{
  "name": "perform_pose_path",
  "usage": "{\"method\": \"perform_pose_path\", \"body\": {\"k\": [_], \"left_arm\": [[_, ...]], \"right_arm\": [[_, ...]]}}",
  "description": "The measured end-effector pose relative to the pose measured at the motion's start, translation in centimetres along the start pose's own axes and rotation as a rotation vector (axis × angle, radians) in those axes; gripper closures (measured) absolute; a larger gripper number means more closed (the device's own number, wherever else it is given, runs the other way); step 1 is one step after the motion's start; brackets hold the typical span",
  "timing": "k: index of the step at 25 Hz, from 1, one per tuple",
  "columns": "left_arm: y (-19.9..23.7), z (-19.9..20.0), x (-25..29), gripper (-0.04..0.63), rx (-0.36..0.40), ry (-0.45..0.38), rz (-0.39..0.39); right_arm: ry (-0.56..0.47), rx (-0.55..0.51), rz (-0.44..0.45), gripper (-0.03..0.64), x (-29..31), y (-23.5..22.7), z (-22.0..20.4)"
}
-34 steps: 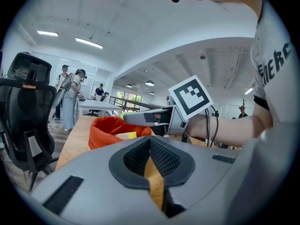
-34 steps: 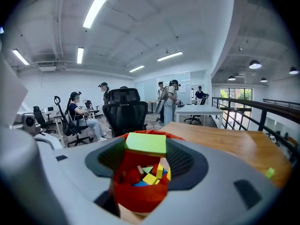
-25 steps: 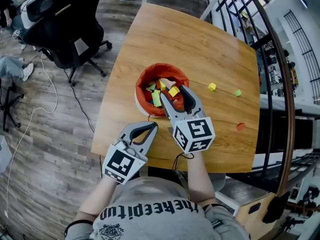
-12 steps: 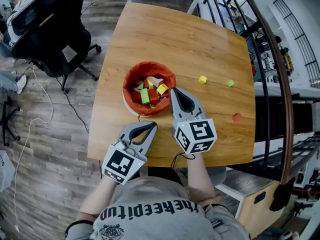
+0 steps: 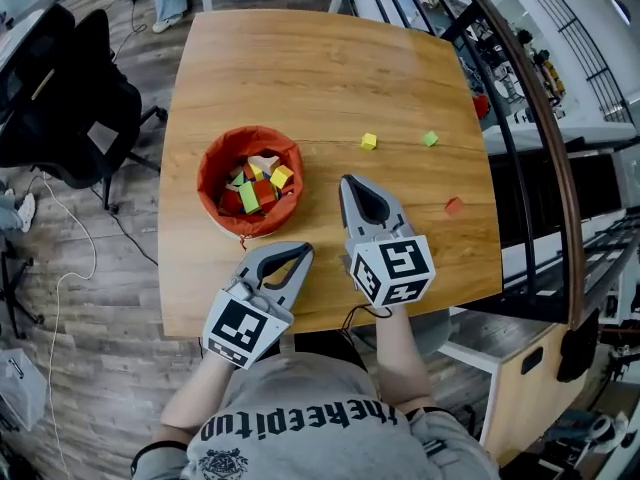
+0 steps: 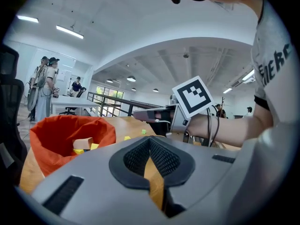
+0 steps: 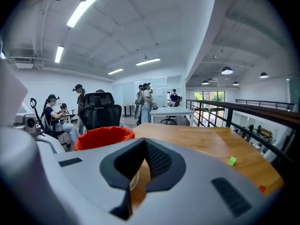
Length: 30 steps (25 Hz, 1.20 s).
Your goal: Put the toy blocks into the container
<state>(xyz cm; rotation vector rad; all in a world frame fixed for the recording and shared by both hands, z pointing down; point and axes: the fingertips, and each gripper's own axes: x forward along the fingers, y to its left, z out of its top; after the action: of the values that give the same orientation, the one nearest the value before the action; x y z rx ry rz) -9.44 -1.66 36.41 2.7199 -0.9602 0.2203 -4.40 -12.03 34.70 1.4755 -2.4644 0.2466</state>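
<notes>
An orange fabric container (image 5: 209, 167) sits on the wooden table and holds several blocks, among them yellow, green, red and beige ones. Three loose blocks lie to its right: yellow (image 5: 368, 141), green (image 5: 430, 139) and red (image 5: 453, 206). My right gripper (image 5: 347, 181) is shut and empty, just right of the container, its tip pointing at the yellow block. My left gripper (image 5: 303, 251) is shut and empty, below the container near the front edge. The left gripper view shows the container (image 6: 51, 144) left of its own jaws (image 6: 149, 138). The right gripper view shows the green block (image 7: 232, 161) and red block (image 7: 261, 188) right of its jaws (image 7: 145, 140).
A black metal railing (image 5: 520, 138) runs along the table's right side. A black office chair (image 5: 60, 98) stands on the floor to the left. People stand and sit in the background of both gripper views.
The right gripper was open over the container's edge; now it is shut and has drawn back to the container's right. The left gripper has stayed put. The head view has shifted.
</notes>
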Motion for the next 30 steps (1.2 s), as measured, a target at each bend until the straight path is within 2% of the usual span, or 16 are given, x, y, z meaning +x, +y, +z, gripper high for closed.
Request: {"method": "perform_pose_path", "body": {"k": [20, 30], "left_arm": [[-6.6, 0.9, 8.4, 0.581, 0.062, 0.049, -0.255], [-9.2, 0.6, 11.5, 0.581, 0.069, 0.077, -0.348]], "right_arm": [[0.008, 0.098, -0.286, 0.606, -8.5, -11.7, -2.9], [0.024, 0.141, -0.376, 0.606, -11.5, -15.3, -4.7]]}}
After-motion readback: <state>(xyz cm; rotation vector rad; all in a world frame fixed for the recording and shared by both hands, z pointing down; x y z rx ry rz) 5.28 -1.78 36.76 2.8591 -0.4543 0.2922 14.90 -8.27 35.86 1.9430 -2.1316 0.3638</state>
